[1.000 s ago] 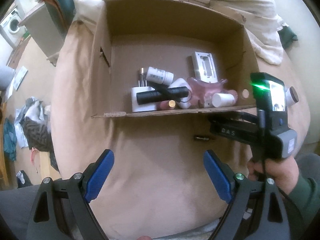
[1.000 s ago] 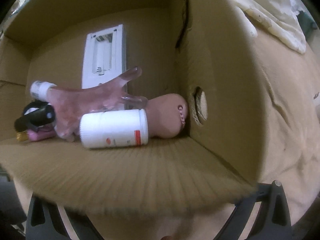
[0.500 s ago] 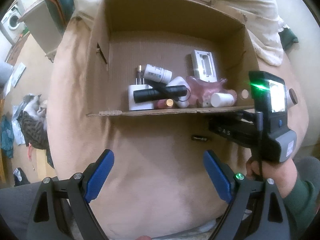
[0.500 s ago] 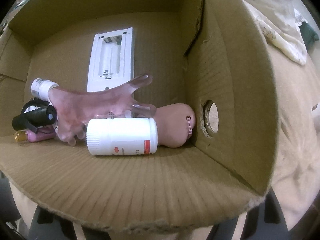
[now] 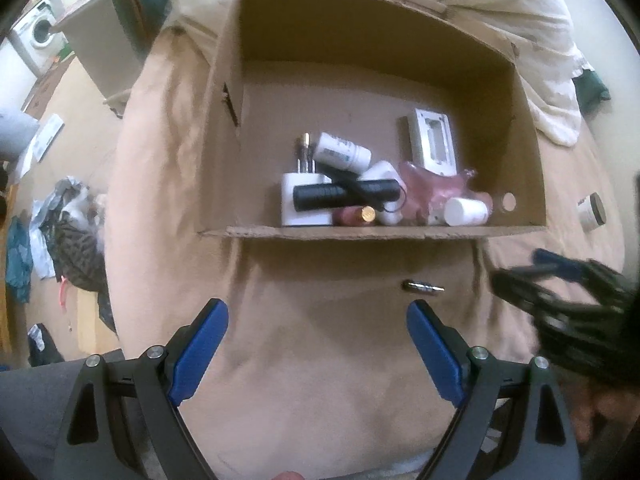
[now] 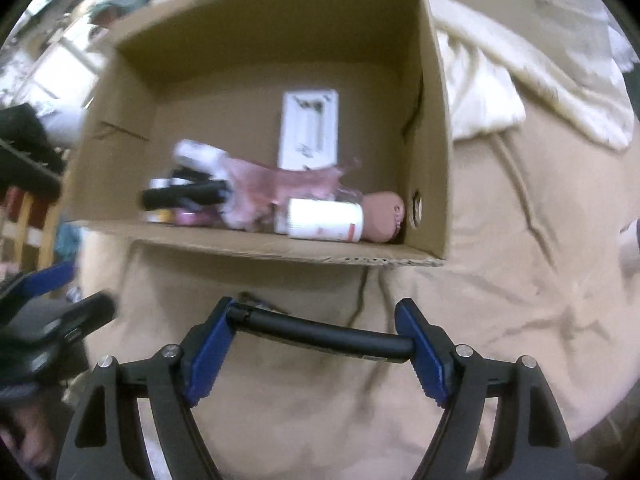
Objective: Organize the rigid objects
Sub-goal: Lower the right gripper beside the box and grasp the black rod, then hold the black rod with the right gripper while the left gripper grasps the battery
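Bed [image 5: 320, 380] with a tan cover fills both views, and a rumpled white blanket [image 5: 520, 20] lies at its far end. On the bed an open cardboard box [image 5: 400, 60] holds a heap against its near wall: a white plug [image 5: 300, 200], a black torch [image 5: 344, 194] lying across it, a pink translucent piece [image 5: 432, 184], a white frame [image 5: 434, 144] lying flat farther back, and two white bottles, one [image 5: 466, 212] by the round hole in the right wall. Just outside the near wall a small metal bit [image 5: 422, 287] lies on the cover. A small jar [image 5: 592, 214] sits to the right of the box.

The left gripper [image 5: 318, 344] hangs over bare cover, its blue fingers [image 5: 198, 348] wide apart with nothing between them. The right gripper [image 6: 316, 344] has just narrowed its spread and now clamps a black tube [image 6: 320, 334] end to end, crosswise, in front of the box.
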Demonstrator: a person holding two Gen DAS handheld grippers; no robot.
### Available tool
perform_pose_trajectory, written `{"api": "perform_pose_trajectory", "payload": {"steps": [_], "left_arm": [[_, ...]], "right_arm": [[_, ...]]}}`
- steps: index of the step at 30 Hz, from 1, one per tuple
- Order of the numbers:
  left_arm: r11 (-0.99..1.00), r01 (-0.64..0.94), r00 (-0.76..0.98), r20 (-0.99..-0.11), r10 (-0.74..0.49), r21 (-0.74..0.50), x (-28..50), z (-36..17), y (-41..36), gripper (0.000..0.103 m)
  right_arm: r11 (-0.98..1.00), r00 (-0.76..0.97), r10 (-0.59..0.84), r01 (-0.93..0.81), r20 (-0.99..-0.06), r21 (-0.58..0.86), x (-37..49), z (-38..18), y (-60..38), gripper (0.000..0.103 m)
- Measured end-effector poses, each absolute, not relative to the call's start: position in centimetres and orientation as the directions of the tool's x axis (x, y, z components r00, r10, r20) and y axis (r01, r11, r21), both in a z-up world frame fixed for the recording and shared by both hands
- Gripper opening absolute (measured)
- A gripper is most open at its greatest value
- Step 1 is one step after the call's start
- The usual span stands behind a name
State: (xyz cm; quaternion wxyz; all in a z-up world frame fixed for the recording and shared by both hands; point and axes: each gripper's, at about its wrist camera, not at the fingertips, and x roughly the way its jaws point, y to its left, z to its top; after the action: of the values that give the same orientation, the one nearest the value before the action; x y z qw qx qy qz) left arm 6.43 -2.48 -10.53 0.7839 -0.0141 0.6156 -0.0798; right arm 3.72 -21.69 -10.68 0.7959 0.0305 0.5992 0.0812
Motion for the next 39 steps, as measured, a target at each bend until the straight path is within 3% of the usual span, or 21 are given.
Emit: {"api": "perform_pose_trajectory", "payload": {"steps": [7, 11, 17, 29, 39], "left_arm": [[0.990, 0.104, 0.235, -0.964, -0.121, -0.099, 6.5, -10.9, -2.5, 0.090], [0.989, 0.072, 0.262, -0.954, -0.144, -0.130, 6.7, -10.7, -1.8, 0.090], [0.993, 0.056, 0.258, -0.959, -0.118, -0.107, 7.1, -11.7, -1.8, 0.090], [0.981, 0.186, 0.244, -0.965, -0.098, -0.053, 6.0, -14.0, -6.0, 0.090], [0.941, 0.338, 0.211, -0.973, -0.089, -0.013, 5.3, -16.7, -12.3, 0.089]], "right_arm": [[0.968, 0.459, 0.204, -0.226, -0.865, 0.108, 2.7, -5.6, -20.7, 0.085], [0.960, 0.558, 0.274, -0.213, -0.783, 0.184, 3.0, -4.9, -22.4, 0.085], [0.955, 0.605, 0.293, -0.152, -0.740, 0.254, 4.3, -4.9, -24.0, 0.085], [0.921, 0.622, 0.361, -0.121, -0.695, 0.370, 5.2, -4.2, -25.8, 0.085], [0.925, 0.596, 0.336, -0.062, -0.730, 0.376, 5.8, -4.8, -27.1, 0.085]]}}
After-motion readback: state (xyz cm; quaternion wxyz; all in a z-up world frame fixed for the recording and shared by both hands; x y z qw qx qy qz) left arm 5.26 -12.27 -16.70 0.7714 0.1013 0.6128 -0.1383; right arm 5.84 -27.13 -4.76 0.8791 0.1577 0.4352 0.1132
